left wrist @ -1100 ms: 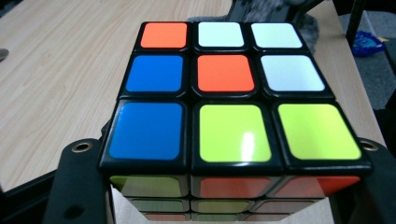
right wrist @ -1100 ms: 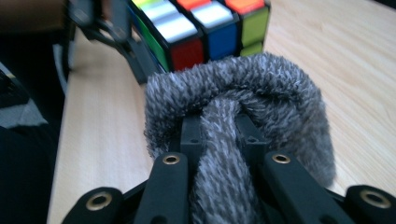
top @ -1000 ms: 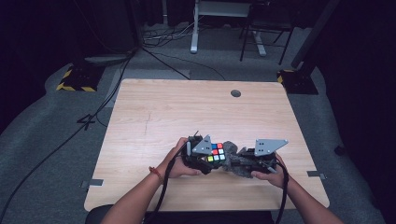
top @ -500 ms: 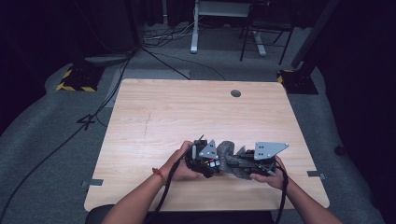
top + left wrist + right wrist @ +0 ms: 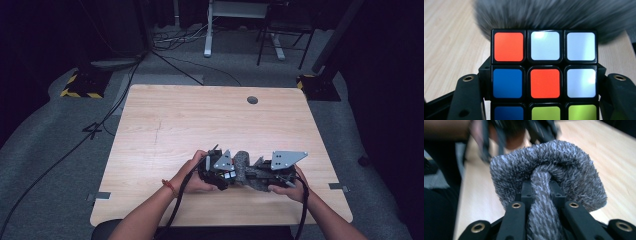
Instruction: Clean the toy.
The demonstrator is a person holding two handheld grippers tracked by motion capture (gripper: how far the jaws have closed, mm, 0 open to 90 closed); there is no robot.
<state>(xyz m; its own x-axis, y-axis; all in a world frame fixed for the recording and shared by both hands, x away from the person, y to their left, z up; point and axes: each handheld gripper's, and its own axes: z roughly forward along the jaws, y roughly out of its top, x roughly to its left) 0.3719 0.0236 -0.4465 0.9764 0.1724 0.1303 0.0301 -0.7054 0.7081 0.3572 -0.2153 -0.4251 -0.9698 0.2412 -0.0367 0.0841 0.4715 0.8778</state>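
left gripper (image 5: 220,175), jaws pressed on the sides of the puzzle cube (image 5: 545,75), holds it just left of the grey cloth (image 5: 245,167), one coloured face turned to the left gripper view, likely so the fuzzy fabric can wipe it. right of the cube, the right gripper (image 5: 257,176) pinches a bunched fold of that cloth (image 5: 549,187), keeping a padded bulge toward the cube, low over the table (image 5: 200,120) near its front edge.

readable text: none
cube (image 5: 544,72) stickers: plain colours, no print
desk (image 5: 200,120): no labels or markings
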